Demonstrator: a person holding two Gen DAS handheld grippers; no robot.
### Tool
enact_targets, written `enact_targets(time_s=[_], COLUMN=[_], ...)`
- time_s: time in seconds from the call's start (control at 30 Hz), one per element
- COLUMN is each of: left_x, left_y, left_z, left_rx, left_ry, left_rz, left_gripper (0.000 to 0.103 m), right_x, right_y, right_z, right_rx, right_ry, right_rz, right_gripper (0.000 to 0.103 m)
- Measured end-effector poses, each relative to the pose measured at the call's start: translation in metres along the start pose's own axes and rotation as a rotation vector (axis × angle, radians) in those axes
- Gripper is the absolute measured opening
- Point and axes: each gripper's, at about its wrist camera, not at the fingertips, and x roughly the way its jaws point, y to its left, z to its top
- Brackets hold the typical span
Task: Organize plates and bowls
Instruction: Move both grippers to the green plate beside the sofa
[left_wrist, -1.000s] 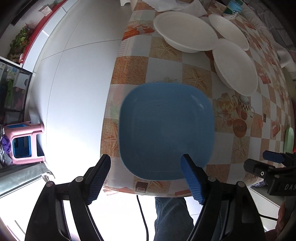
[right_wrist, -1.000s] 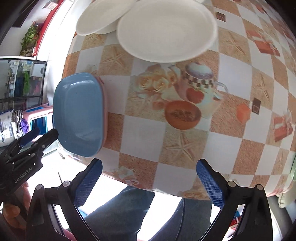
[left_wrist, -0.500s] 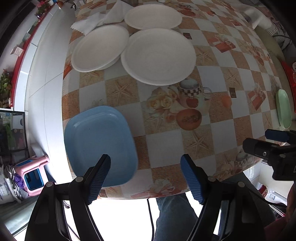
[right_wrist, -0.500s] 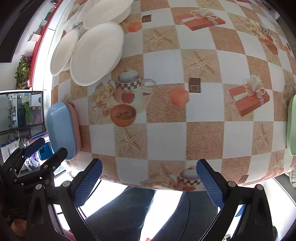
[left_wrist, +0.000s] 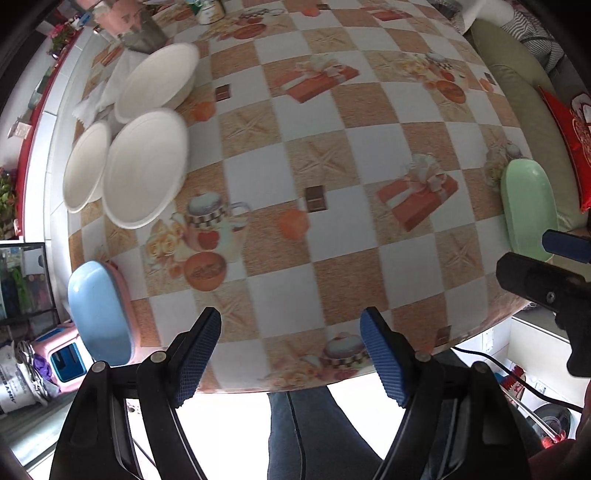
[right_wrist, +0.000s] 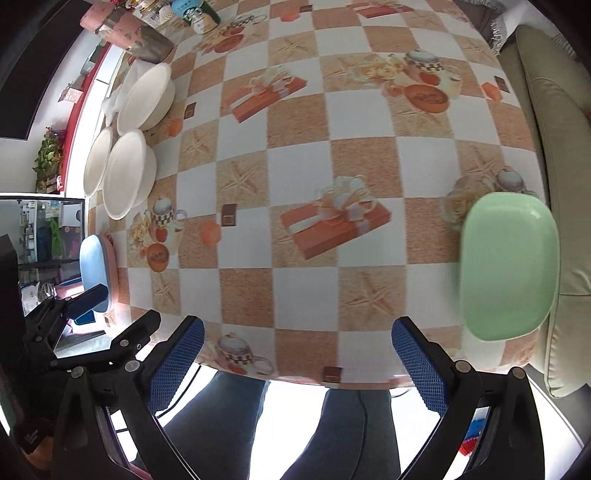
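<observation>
A blue square plate (left_wrist: 99, 314) rests on a pink plate at the table's near left corner; it also shows in the right wrist view (right_wrist: 94, 267). A green square plate (right_wrist: 508, 269) lies at the near right edge, also in the left wrist view (left_wrist: 528, 206). Three white round dishes (left_wrist: 144, 166) sit at the far left, also in the right wrist view (right_wrist: 123, 173). My left gripper (left_wrist: 291, 354) is open and empty above the table's front edge. My right gripper (right_wrist: 295, 365) is open and empty, left of the green plate.
The table (left_wrist: 332, 147) has a checked orange and white cloth. Cups and a tin (right_wrist: 147, 40) stand at the far left. A sofa (right_wrist: 554, 147) runs along the right. A pink stool (left_wrist: 62, 354) is on the floor at left. My legs are below the front edge.
Both grippers have swung right, away from the blue plate. The green plate has come into the right wrist view. Both grippers stayed open.
</observation>
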Motion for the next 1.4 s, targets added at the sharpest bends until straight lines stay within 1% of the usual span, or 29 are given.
enact_targets(time_s=[0.07,0.17,0.33,0.47,0.63,0.7,0.77,0.9,1.0,1.07,1.13,1.2,1.4], left_x=[0.000,0.002,0.007,0.017,0.022,0.028,0.036,0.053,0.061,0.063,0.064,0.064,0.067], left_y=[-0.026,-0.062,-0.113,-0.149,-0.174,-0.183,-0.192,-0.201,-0.208,-0.211,-0.213,-0.209,-0.177], left_z=[0.008,0.016,0.038,0.060,0.079,0.084,0.088,0.096,0.099,0.101,0.105,0.106,0.105], left_rx=[0.014,0.055,0.115,0.111,0.059,0.070,0.078,0.067,0.086,0.101,0.114,0.120,0.070], left_ry=[0.017,0.042,0.054,0.060,0.045,0.044,0.053,0.075,0.084,0.086,0.073,0.069,0.085], left_rz=[-0.013,-0.025,-0.042,-0.069,-0.090,-0.068,-0.043,-0.027,-0.012,0.001,0.031,0.045,0.053], left_gripper=[0.081,0.081,0.081,0.081,0.081,0.081,0.081,0.081,0.081,0.081,0.081,0.081,0.081], right_x=[-0.010,-0.017,-0.025,-0.029,-0.022,-0.016,-0.010,0.006,0.016,0.022,0.029,0.032,0.040], right_y=[-0.024,-0.060,-0.117,-0.158,-0.200,-0.210,-0.217,-0.225,-0.224,-0.221,-0.216,-0.211,-0.188], right_z=[-0.001,-0.002,0.000,-0.001,0.005,0.009,0.013,0.018,0.018,0.018,0.017,0.017,0.017], right_rx=[0.000,0.018,0.070,0.127,0.163,0.153,0.139,0.107,0.064,0.036,0.016,0.002,-0.030], right_ry=[-0.013,-0.018,-0.026,-0.031,0.006,0.026,0.041,0.077,0.098,0.112,0.127,0.129,0.126], right_rz=[-0.010,-0.049,-0.107,-0.171,-0.258,-0.296,-0.329,-0.390,-0.446,-0.469,-0.470,-0.477,-0.433], right_gripper=[0.102,0.102,0.102,0.102,0.102,0.102,0.102,0.102,0.102,0.102,0.102,0.102,0.102])
